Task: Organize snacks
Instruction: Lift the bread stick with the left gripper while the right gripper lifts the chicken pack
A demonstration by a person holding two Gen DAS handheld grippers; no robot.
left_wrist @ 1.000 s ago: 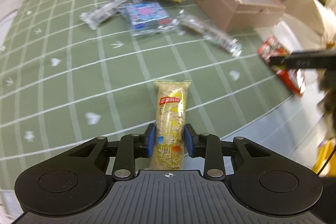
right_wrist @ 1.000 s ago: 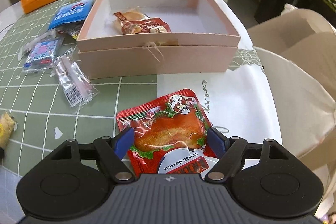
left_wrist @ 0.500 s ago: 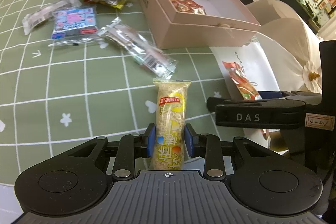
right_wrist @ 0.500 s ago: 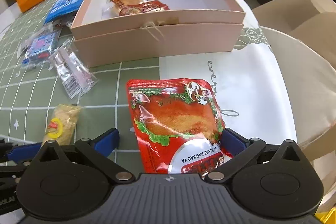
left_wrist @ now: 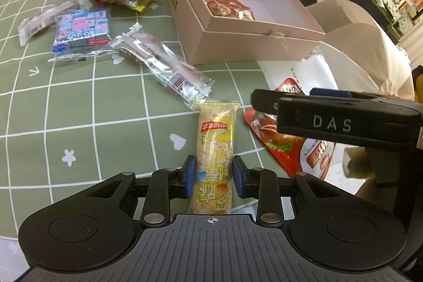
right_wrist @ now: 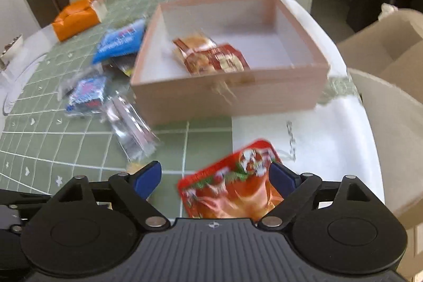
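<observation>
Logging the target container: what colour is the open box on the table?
Pale pink outside, white inside: the box shows best in the left wrist view.

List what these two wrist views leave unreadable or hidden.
- Red pouch: right wrist view is motion-blurred, so contact with the closing right gripper is unclear; the gripper's body covers part of it in the left view.
- Grain bar, gripped by left gripper: near end hidden behind the gripper body.

hand-held gripper (left_wrist: pixel 213 176) | black body | blue pads | silver screws
</observation>
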